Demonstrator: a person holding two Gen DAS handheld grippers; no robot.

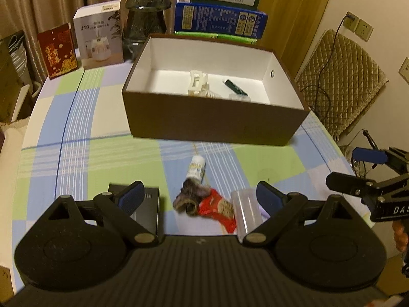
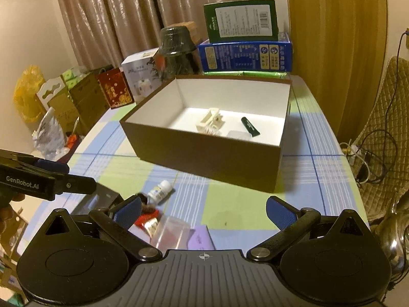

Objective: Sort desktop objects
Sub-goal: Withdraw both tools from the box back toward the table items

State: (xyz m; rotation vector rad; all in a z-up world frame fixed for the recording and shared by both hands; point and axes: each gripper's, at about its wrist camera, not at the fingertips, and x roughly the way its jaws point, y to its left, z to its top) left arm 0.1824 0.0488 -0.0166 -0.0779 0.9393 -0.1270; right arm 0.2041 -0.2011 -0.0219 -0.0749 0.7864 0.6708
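A brown box (image 1: 217, 125) (image 2: 204, 153) with a white inside stands open on the checked tablecloth; a cream hair clip (image 1: 196, 81) (image 2: 209, 122), a dark green tube (image 1: 235, 87) (image 2: 250, 126) and a small clear item lie in it. In front of the box lie a small white bottle (image 1: 196, 167) (image 2: 161, 190), a furry scrunchie (image 1: 190, 197), a red packet (image 1: 217, 208) (image 2: 147, 221), a clear plastic case (image 1: 246, 211) (image 2: 171, 235) and a black box (image 1: 147, 208) (image 2: 102, 200). My left gripper (image 1: 202, 197) is open above these items. My right gripper (image 2: 203, 211) is open too, holding nothing.
At the table's far edge stand a red card (image 1: 58, 51), a white humidifier carton (image 1: 98, 35), a dark glass lamp (image 1: 147, 15), and blue and green cartons (image 1: 219, 20). A quilted chair (image 1: 340, 76) with cables is on the right. A purple note (image 2: 200, 238) lies near the clear case.
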